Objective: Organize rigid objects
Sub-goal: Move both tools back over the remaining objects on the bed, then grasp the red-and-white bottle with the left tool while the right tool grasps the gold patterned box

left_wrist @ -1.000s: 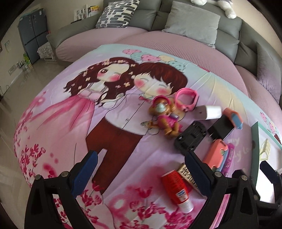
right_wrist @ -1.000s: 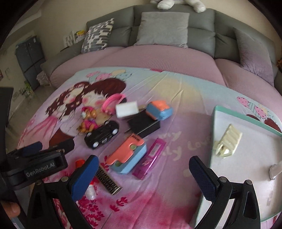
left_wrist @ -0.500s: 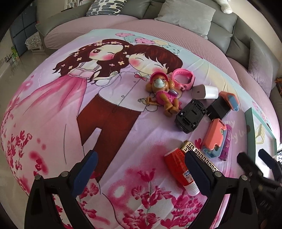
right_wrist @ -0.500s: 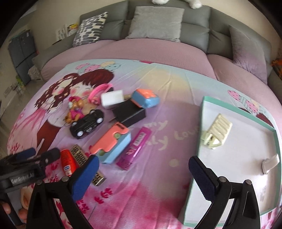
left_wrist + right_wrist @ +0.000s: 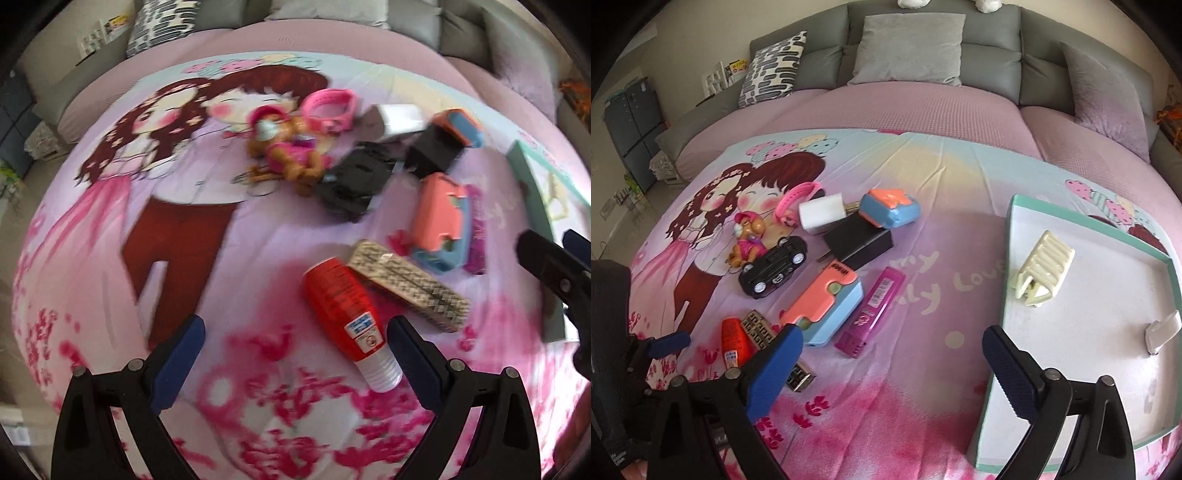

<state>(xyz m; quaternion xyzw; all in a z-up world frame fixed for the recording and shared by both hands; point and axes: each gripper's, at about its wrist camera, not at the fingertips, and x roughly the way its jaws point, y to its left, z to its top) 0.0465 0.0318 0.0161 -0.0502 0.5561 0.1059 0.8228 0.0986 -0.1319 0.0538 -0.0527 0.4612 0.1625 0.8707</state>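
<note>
Left tongs agape; red tube beside.

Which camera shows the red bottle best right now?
The left wrist view. The red bottle lies whole and close there, label and clear cap visible, just ahead of the open left gripper, though slightly motion-blurred. In the right wrist view the bottle is small and partly hidden behind the right gripper's finger.

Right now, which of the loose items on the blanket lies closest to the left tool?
The red tube: it lies just inside the open left tool, cap end by the right finger. The patterned bar beside it sits farther out; the rest are beyond.
</note>
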